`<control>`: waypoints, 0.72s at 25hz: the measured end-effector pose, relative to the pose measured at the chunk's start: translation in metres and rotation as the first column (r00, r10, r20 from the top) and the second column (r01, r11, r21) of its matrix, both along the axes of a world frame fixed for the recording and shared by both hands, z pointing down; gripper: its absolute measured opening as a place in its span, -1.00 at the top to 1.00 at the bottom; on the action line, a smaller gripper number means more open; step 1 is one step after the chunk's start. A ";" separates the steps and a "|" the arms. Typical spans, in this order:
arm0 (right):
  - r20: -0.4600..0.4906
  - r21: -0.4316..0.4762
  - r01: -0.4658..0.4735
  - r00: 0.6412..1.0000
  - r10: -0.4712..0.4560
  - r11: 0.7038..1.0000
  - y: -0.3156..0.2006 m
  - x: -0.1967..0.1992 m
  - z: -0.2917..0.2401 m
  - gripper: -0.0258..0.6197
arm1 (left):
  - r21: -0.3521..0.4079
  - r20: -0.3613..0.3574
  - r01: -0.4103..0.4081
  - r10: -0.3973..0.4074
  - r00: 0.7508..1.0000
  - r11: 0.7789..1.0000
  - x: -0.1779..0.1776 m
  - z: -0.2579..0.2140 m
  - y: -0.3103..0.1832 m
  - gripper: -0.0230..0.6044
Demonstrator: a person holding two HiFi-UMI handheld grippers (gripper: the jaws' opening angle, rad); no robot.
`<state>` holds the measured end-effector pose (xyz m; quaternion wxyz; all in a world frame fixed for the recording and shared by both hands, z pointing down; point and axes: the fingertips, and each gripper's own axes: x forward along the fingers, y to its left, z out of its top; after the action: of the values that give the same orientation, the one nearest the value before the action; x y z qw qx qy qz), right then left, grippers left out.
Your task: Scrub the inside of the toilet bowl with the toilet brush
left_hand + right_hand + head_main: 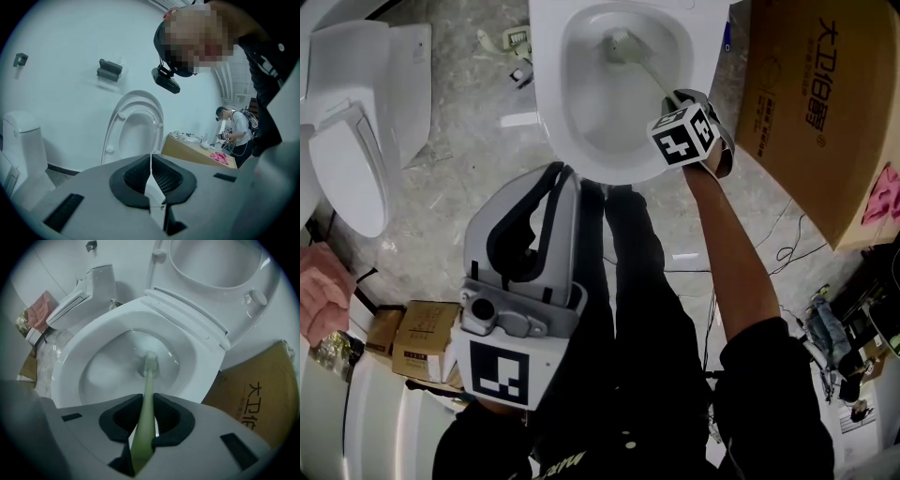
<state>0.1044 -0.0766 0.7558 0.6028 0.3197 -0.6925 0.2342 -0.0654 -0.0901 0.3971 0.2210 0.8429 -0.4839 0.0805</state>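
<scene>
The white toilet bowl (581, 112) stands at the top of the head view with its seat and lid raised (220, 268). My right gripper (682, 105) hovers over the bowl's right rim, shut on the pale green handle of the toilet brush (146, 399). The brush head (150, 363) rests low inside the bowl near the drain, also visible as the brush head (623, 45). My left gripper (558, 178) is held close to my body below the bowl, jaws shut with nothing between them, and its own view looks at the raised seat (136, 126).
A large cardboard box (816, 103) stands right of the toilet, a pink cloth (883, 192) at its edge. A second toilet (356, 122) is at the left. Small cartons (422, 337) and cables lie on the floor. Another person (236, 131) stands beyond the box.
</scene>
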 end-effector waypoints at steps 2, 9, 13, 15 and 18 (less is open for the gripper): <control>-0.024 -0.013 0.021 0.999 -0.022 1.000 0.000 0.006 -0.003 0.65 | 0.003 -0.002 -0.001 0.001 1.000 1.000 0.000 -0.001 -0.001 0.82; -0.033 -0.068 -0.023 0.999 0.021 0.997 0.007 0.004 -0.002 0.65 | -0.001 -0.003 0.000 0.000 1.000 1.000 0.000 -0.001 -0.003 0.82; -0.023 -0.097 -0.075 0.997 0.073 0.992 0.021 0.002 0.001 0.65 | 0.000 -0.004 0.001 -0.001 1.000 1.000 -0.001 -0.002 -0.005 0.82; -0.018 -0.113 -0.099 0.995 0.097 0.989 0.027 0.001 0.003 0.65 | 0.001 -0.002 0.004 -0.004 1.000 1.000 -0.003 -0.001 -0.006 0.82; -0.017 -0.131 -0.114 0.994 0.112 0.985 0.037 0.000 0.004 0.65 | -0.001 0.001 0.008 -0.008 1.000 1.000 -0.004 0.000 -0.006 0.82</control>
<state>0.1044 -0.0393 0.7596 0.6118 0.3190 -0.6533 0.3117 -0.0690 -0.0962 0.3966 0.2213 0.8408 -0.4874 0.0804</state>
